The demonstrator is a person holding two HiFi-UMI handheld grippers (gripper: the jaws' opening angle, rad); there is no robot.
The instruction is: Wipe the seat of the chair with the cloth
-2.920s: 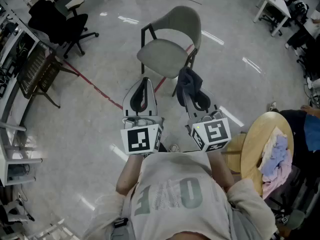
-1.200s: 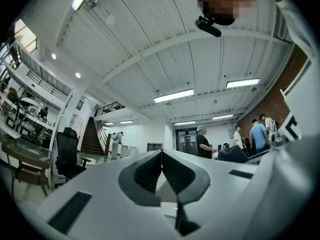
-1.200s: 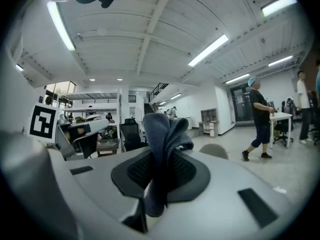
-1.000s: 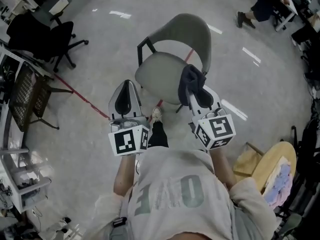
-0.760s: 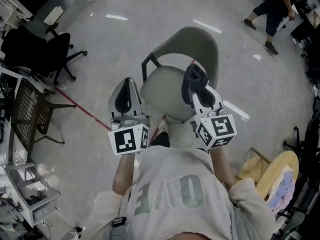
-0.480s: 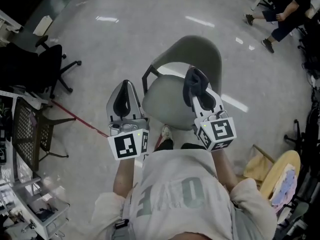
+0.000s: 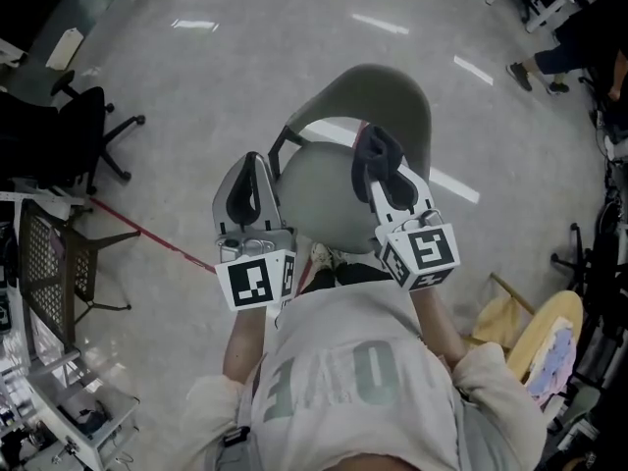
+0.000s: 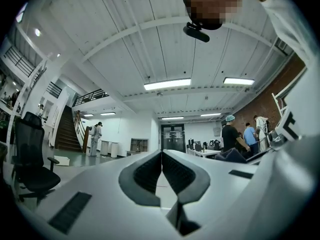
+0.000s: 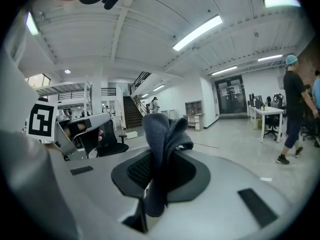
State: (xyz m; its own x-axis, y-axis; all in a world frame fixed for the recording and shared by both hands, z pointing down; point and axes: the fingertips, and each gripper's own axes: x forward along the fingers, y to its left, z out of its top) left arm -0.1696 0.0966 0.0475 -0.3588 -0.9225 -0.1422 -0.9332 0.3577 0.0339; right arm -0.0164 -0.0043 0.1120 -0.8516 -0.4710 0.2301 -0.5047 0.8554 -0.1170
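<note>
A grey-green chair with black legs stands on the floor right in front of me; its round seat lies between my two grippers in the head view. My right gripper is shut on a dark blue cloth, which bunches up out of the jaws over the seat's right part; the same cloth sticks up between the pads in the right gripper view. My left gripper hangs at the seat's left edge, shut with nothing in it; its pads meet at the tips.
A black office chair and a wire rack stand at the left. Red tape runs across the floor. A wooden stool with cloths is at the lower right. A person walks at the upper right.
I have stepped up to the chair: it was further off at first and now sits directly under the grippers. The right gripper has kept hold of the cloth throughout. The bystander walked right.
</note>
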